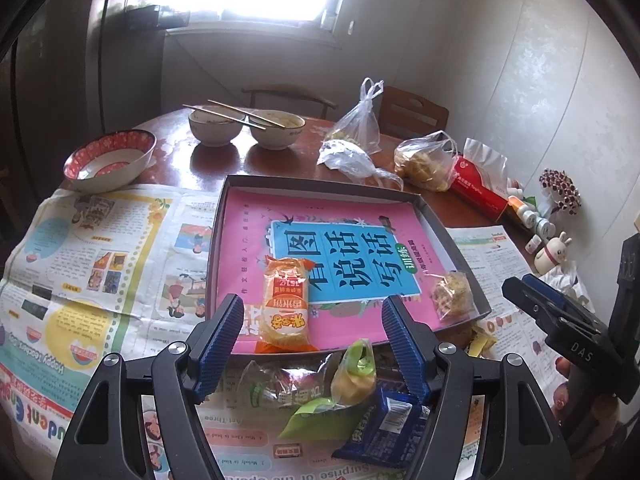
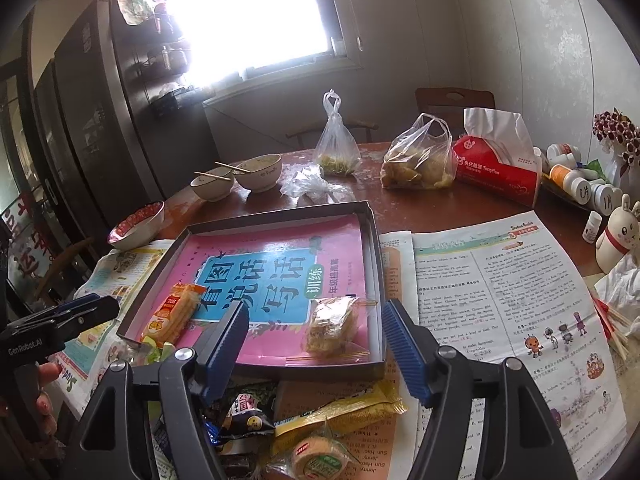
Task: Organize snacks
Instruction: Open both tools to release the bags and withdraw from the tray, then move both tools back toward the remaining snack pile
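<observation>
Snacks sit in two spots: an orange rice-cracker pack (image 1: 285,304) and a clear cookie bag (image 1: 452,294) inside the shallow box tray (image 1: 320,184), rest piled loose on newspaper (image 1: 100,256) just in front of the tray. Left gripper (image 1: 312,328) held low over the pile, pointing at the tray, jaws spread wide, nothing between them. Green-yellow packet (image 1: 354,376) and blue wrapper (image 1: 390,424) lie under it. Right gripper (image 2: 314,334) same pose, wide open, empty, above a yellow bar (image 2: 344,412) and a round green-label cake (image 2: 318,458). Pink book (image 2: 276,272) lines the tray. Brown table (image 2: 460,208) behind holds bowls (image 1: 246,128) with chopsticks, plastic bags, red tissue pack (image 2: 496,168). Bright window at the back.
</observation>
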Available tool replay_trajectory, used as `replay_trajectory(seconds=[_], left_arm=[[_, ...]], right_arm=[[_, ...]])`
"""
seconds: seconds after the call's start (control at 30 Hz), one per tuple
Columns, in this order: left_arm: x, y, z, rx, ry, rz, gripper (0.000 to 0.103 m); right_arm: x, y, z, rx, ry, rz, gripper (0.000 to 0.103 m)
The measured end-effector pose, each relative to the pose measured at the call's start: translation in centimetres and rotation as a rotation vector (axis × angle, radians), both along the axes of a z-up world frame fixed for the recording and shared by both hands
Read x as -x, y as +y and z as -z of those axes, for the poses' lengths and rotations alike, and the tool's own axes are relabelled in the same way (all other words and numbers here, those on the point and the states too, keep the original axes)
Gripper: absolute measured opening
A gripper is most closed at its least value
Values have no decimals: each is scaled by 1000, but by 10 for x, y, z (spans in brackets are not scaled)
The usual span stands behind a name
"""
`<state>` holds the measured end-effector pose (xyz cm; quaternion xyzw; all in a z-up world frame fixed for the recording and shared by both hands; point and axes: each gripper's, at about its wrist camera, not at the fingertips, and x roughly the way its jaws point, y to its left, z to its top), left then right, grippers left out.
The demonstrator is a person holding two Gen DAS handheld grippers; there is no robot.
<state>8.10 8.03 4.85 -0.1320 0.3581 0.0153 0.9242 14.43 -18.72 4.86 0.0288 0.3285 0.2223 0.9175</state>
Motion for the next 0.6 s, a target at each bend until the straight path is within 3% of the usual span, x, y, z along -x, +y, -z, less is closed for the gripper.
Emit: replay_trajectory(seconds=[0.6], left_arm=[[16,-19,-1,-4,0,62,75]], right_arm=[[26,-6,-14,1,-71,-29,77]])
